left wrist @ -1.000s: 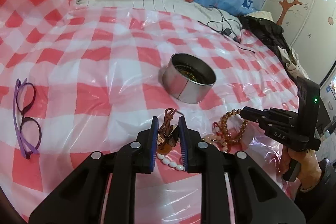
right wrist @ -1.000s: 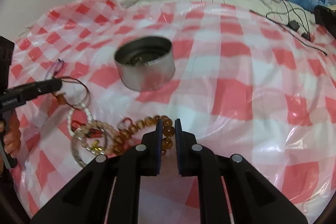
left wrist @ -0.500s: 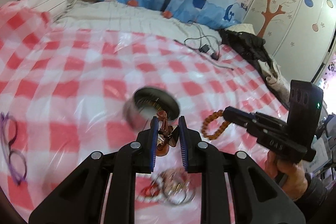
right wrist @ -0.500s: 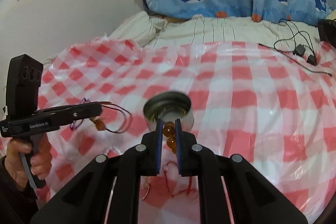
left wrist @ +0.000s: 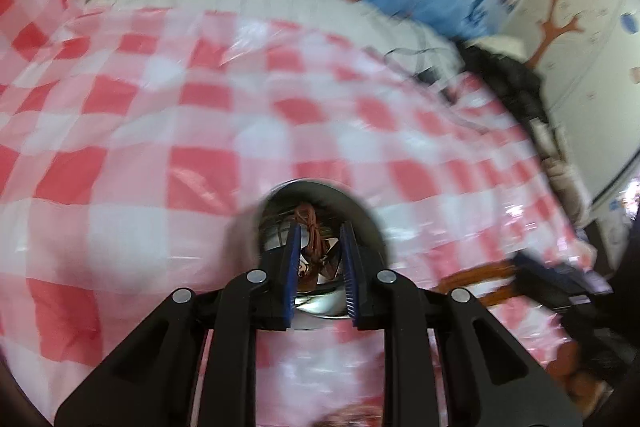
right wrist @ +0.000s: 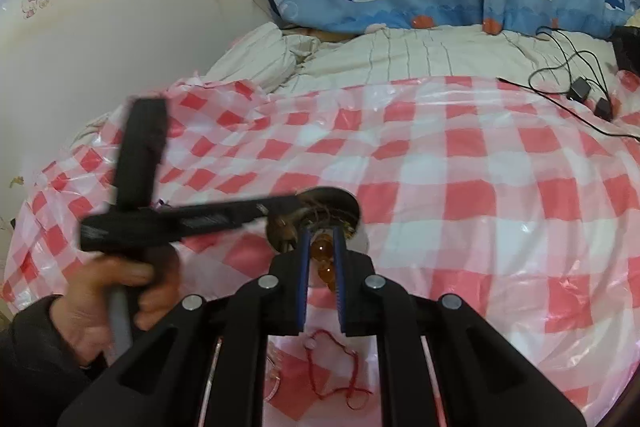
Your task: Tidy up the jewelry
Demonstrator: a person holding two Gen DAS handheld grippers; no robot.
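Observation:
A round metal tin stands on the red-and-white checked plastic sheet. My left gripper hangs right over its opening, shut on a brown cord necklace that dangles into the tin. In the right wrist view the left gripper reaches in from the left, its tip above the tin. My right gripper hovers just in front of the tin, shut on an amber bead bracelet. The bracelet shows blurred to the right in the left wrist view.
A thin red string lies on the sheet under my right gripper. A person's hand grips the left handle. A black cable with a charger lies at the far right, and dark clothes are heaped beside it. Pillows line the back.
The left gripper lifted the brown cord off the jewelry pile and carried it over the tin. The right gripper raised the amber bracelet off the sheet and tilted up toward the tin.

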